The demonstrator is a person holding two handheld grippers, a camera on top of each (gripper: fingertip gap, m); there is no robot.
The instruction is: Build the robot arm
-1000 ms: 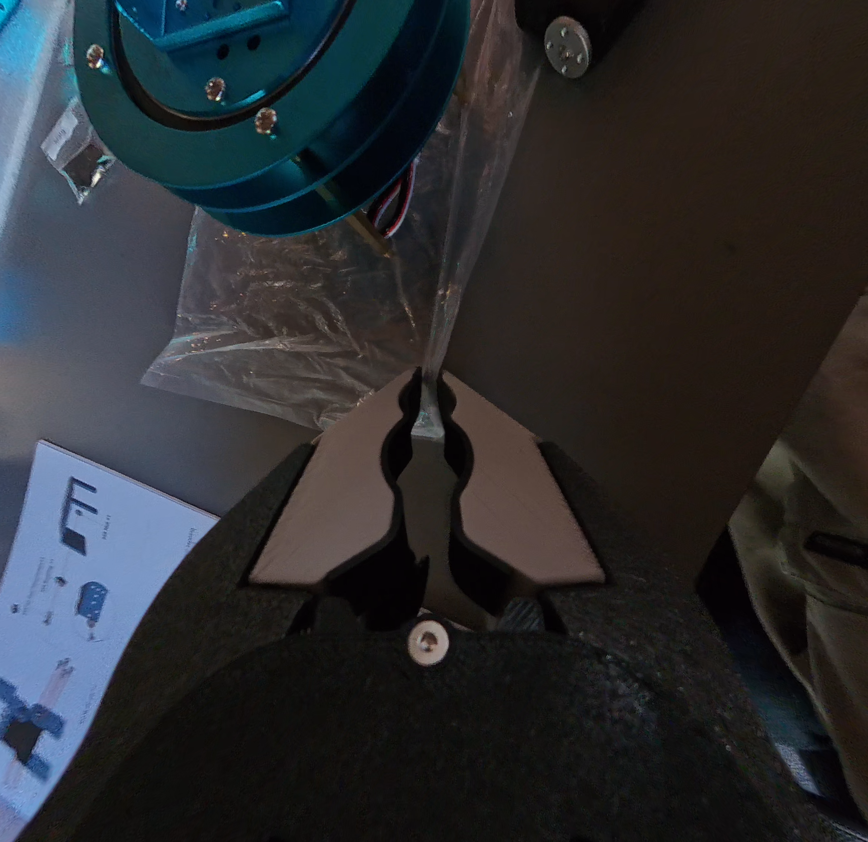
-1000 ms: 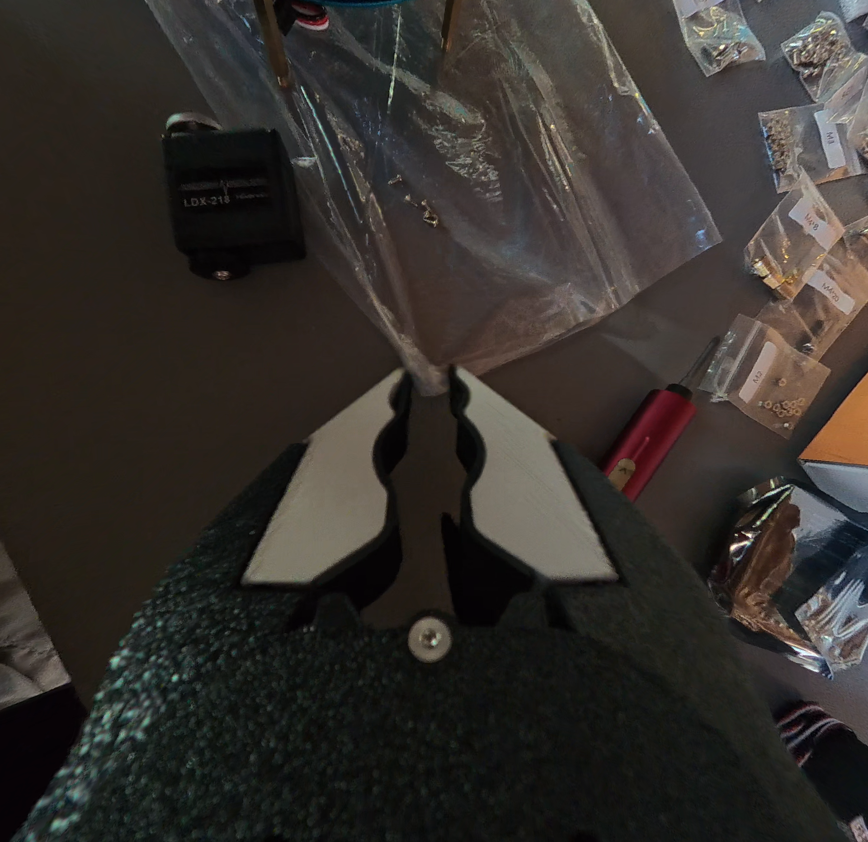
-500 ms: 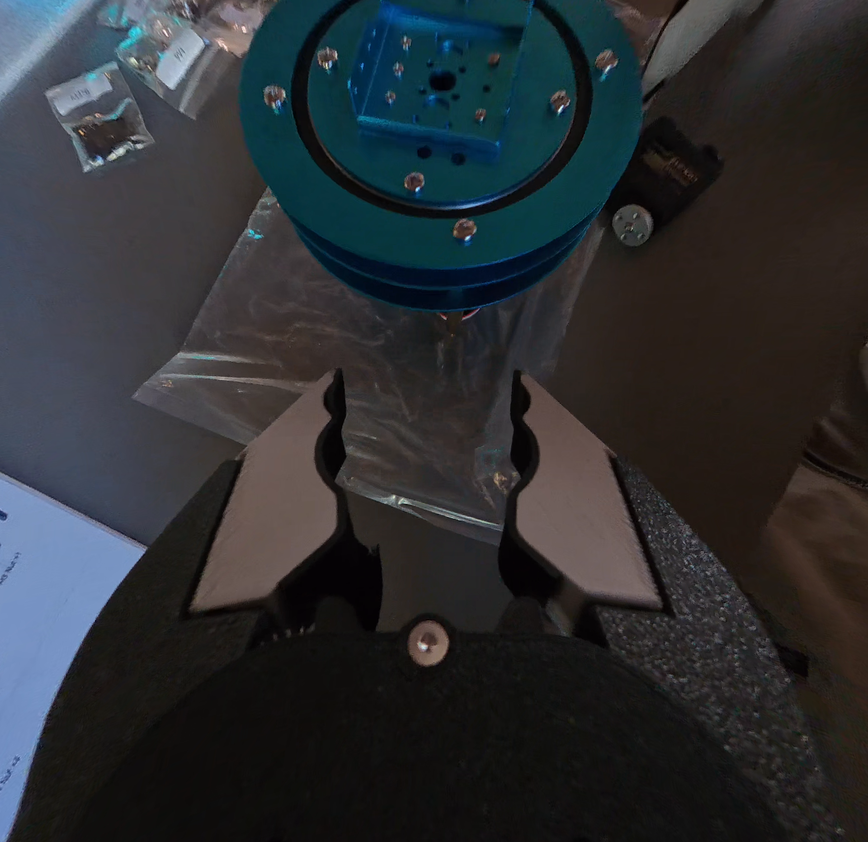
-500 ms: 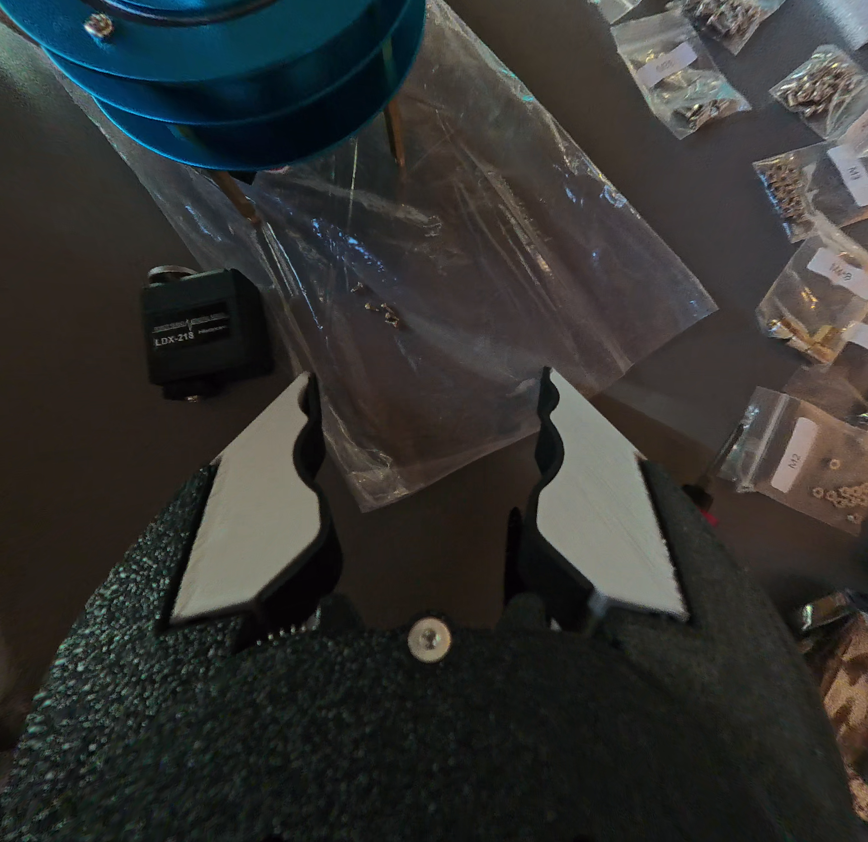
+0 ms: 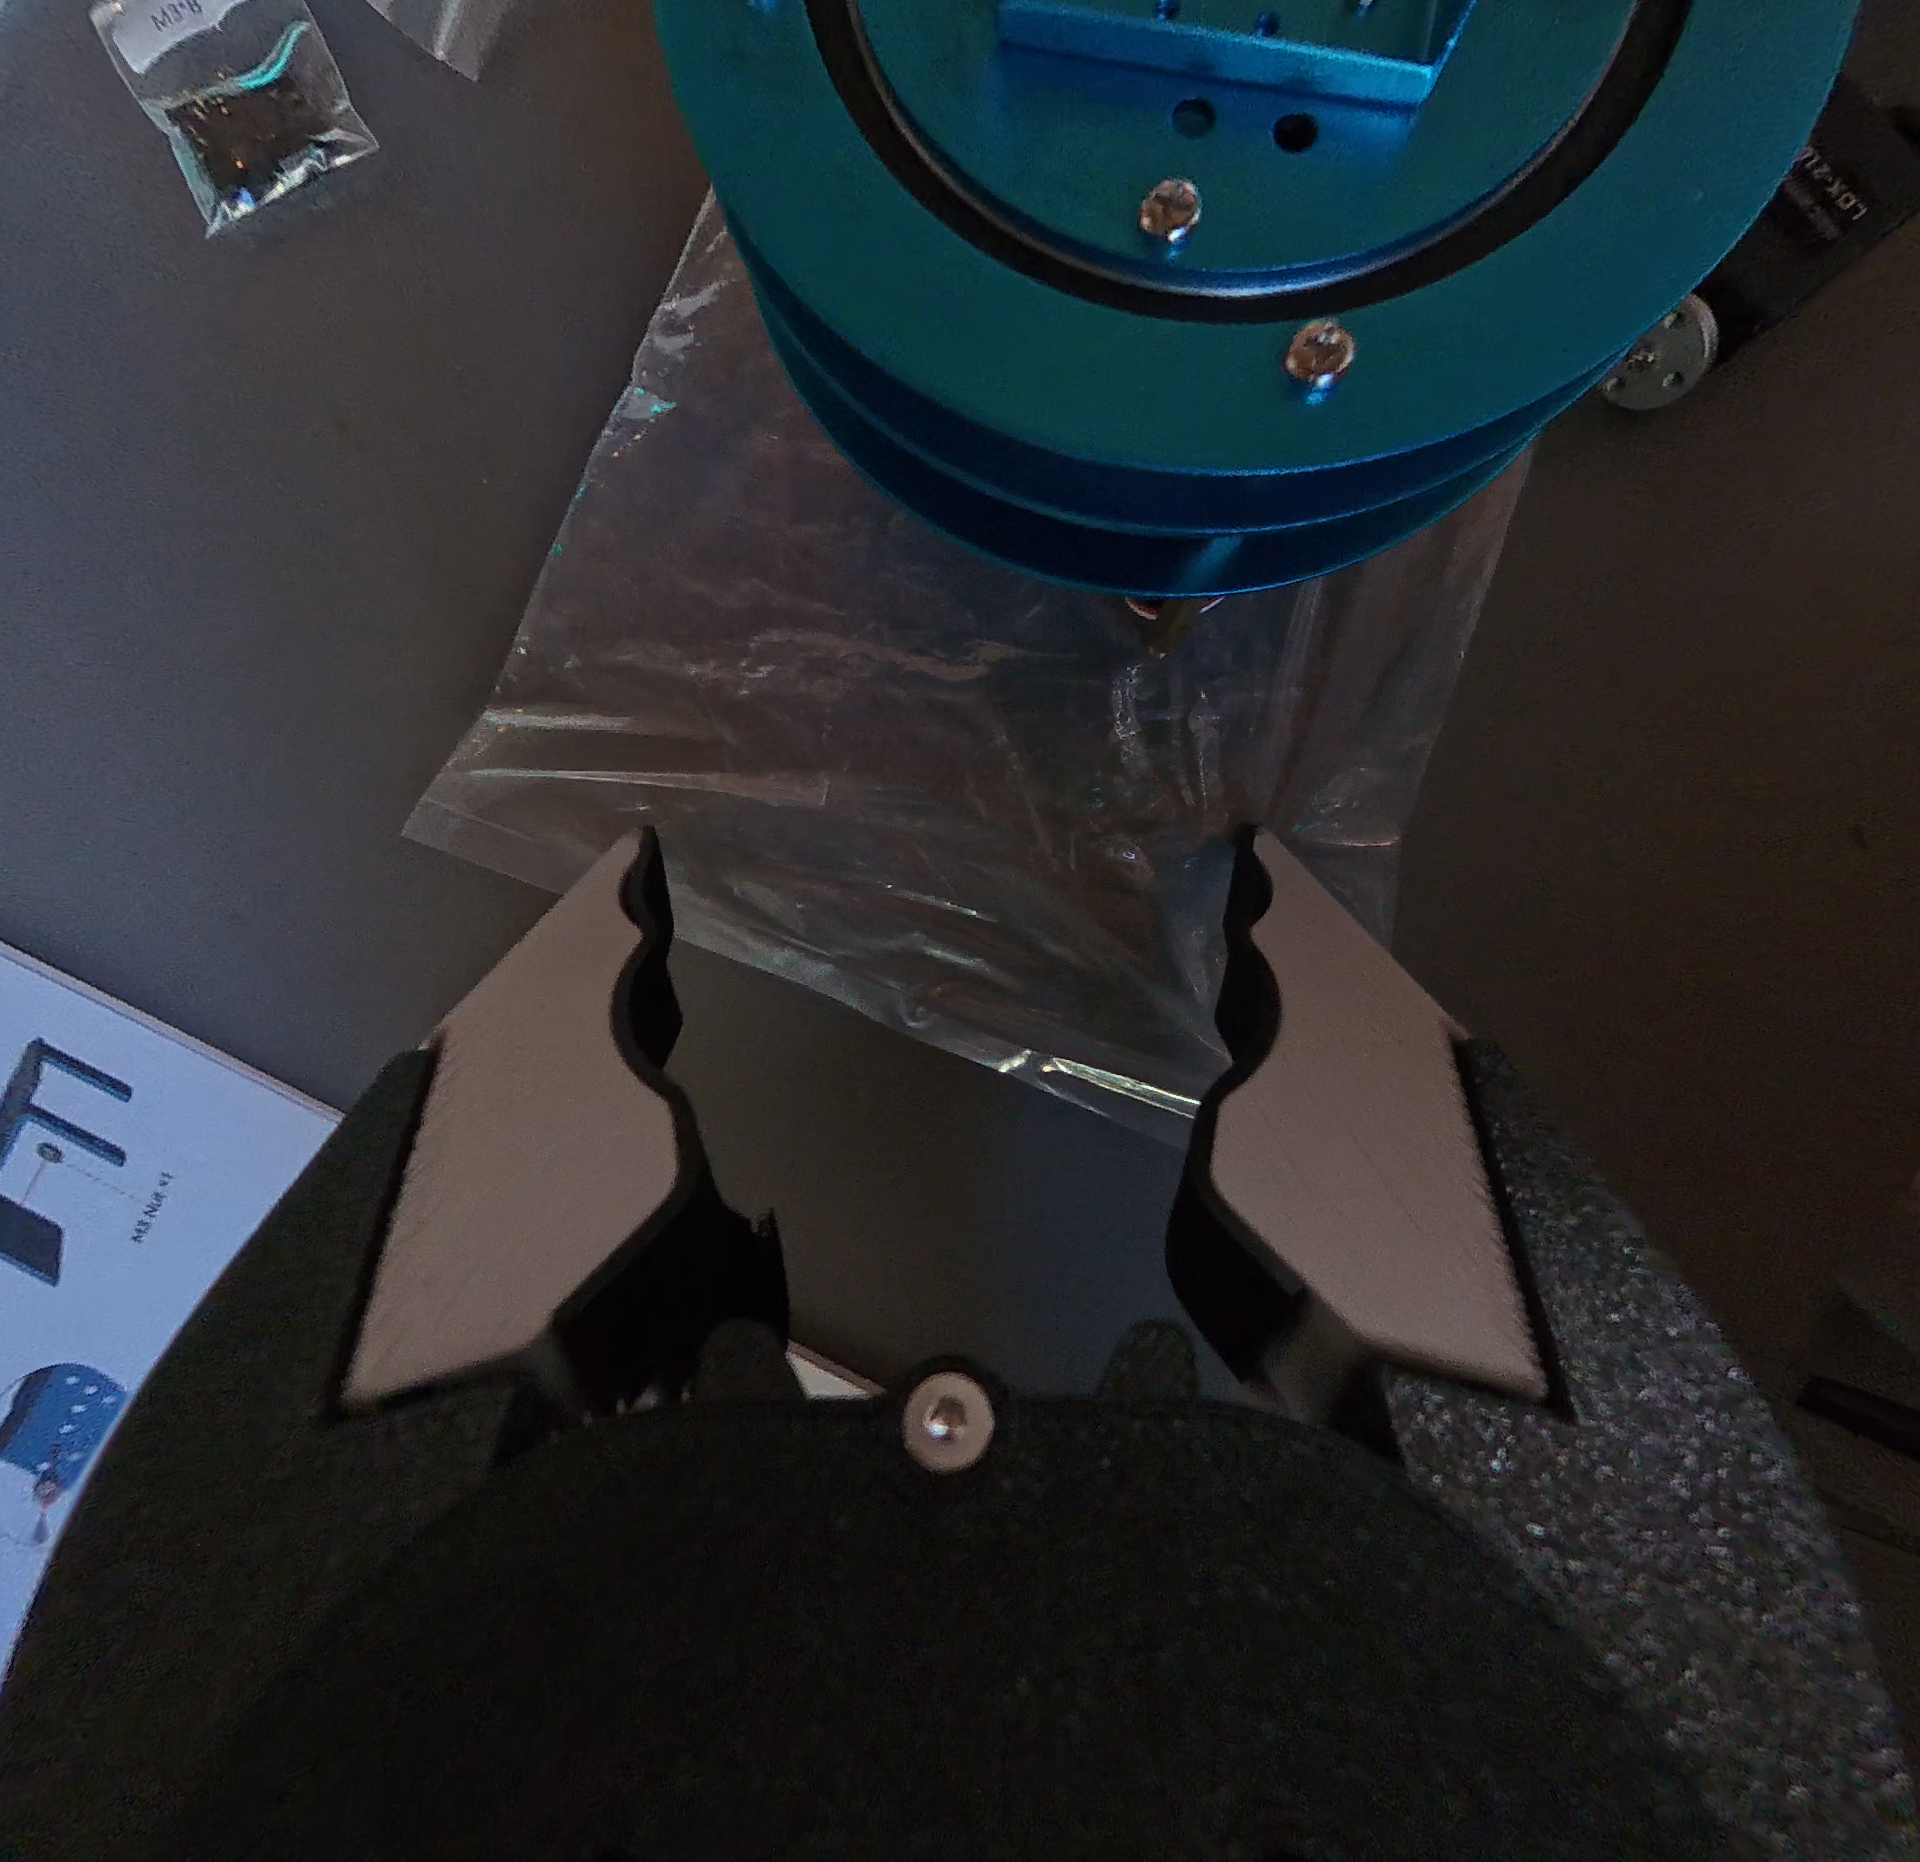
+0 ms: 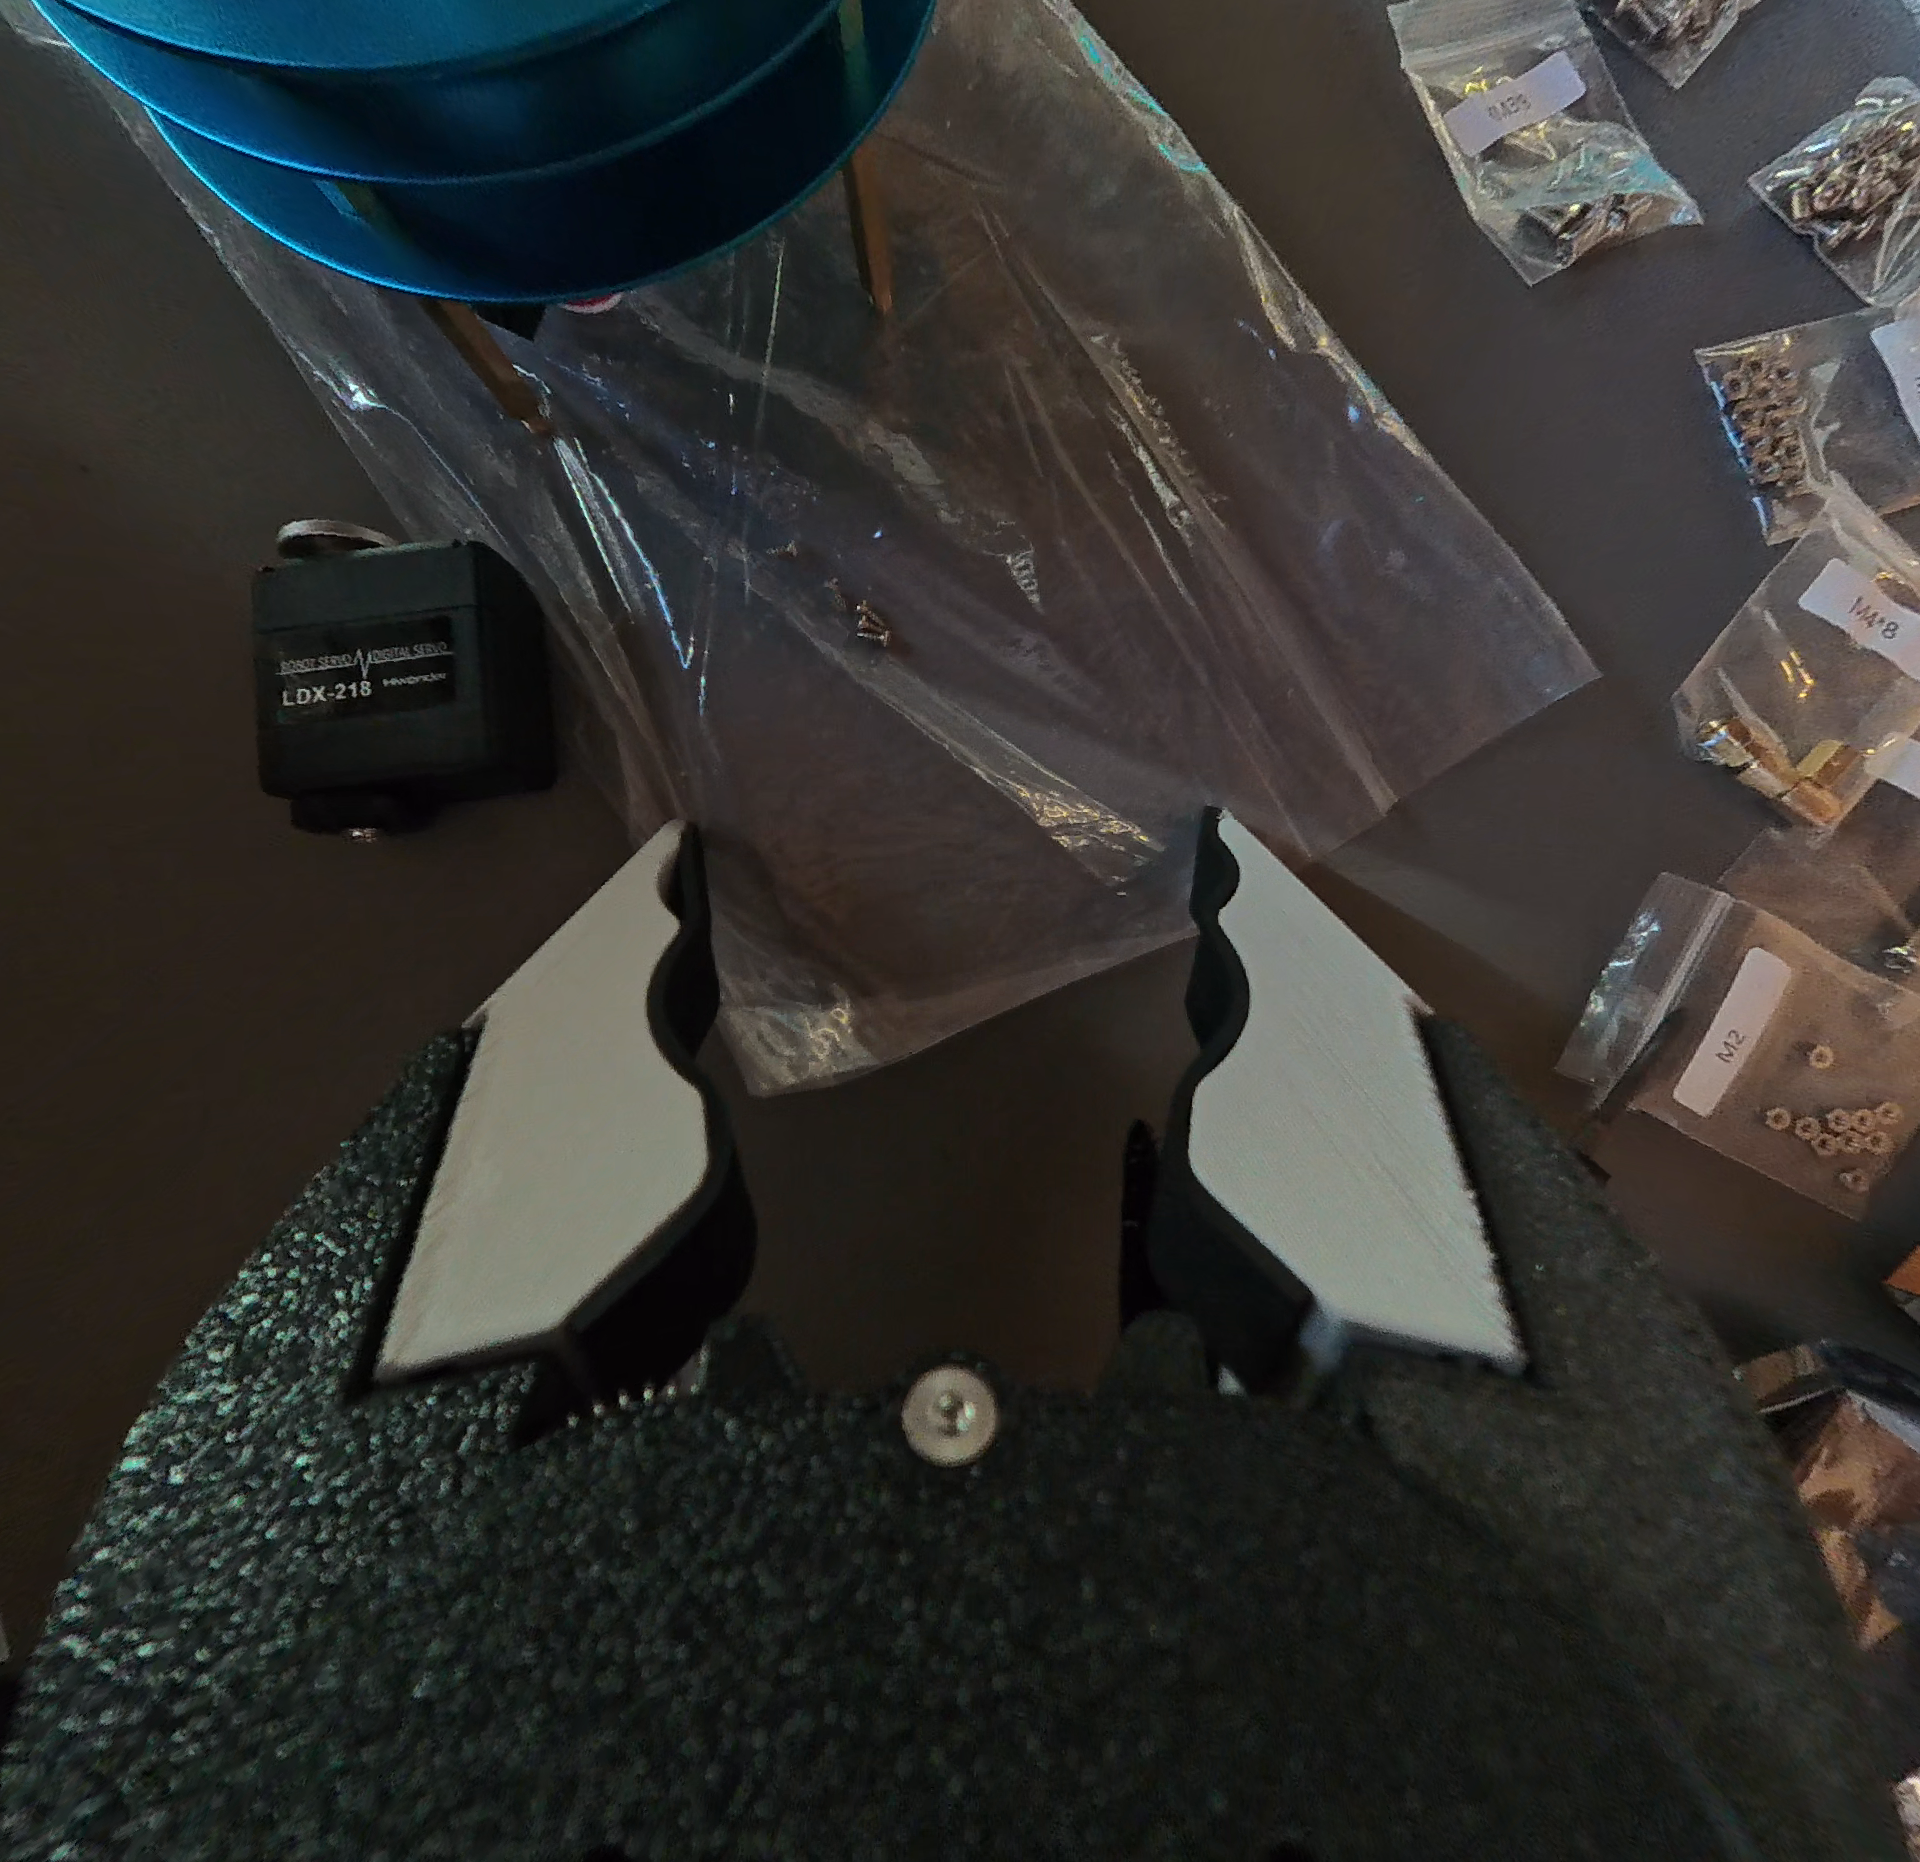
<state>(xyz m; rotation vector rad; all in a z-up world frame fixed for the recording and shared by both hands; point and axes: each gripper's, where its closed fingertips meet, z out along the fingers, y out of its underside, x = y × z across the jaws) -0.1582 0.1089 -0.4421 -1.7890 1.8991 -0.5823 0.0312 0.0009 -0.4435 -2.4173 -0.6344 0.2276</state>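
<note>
Lying under everything: a dark, matte table (image 5: 260, 524), dimly lit, with nothing of the wider room showing. Resting flat on it, a large clear plastic bag (image 5: 883, 773), crinkled and catching light, with a few tiny screws (image 6: 868, 617) scattered on or inside it. Standing on the bag's far part on thin brass posts (image 6: 868, 243): a teal metal turntable base (image 5: 1195, 358) made of stacked round plates, with a small teal bracket (image 5: 1226, 56) bolted on top.

Hovering over the bag's near edge, the left gripper (image 5: 945, 877), spread wide and gripping nothing, its tips just short of the teal base. Hovering likewise over another near edge of the bag, the right gripper (image 6: 945, 867), also spread wide and empty-handed.

Sitting just left of the bag in the right wrist view, a black servo block (image 6: 400, 674). Crowding the table's right side, many small labelled hardware bags (image 6: 1538, 150). Lying at the left gripper's near left, a white printed instruction sheet (image 5: 114, 1241), and farther off one more small parts bag (image 5: 234, 108).
</note>
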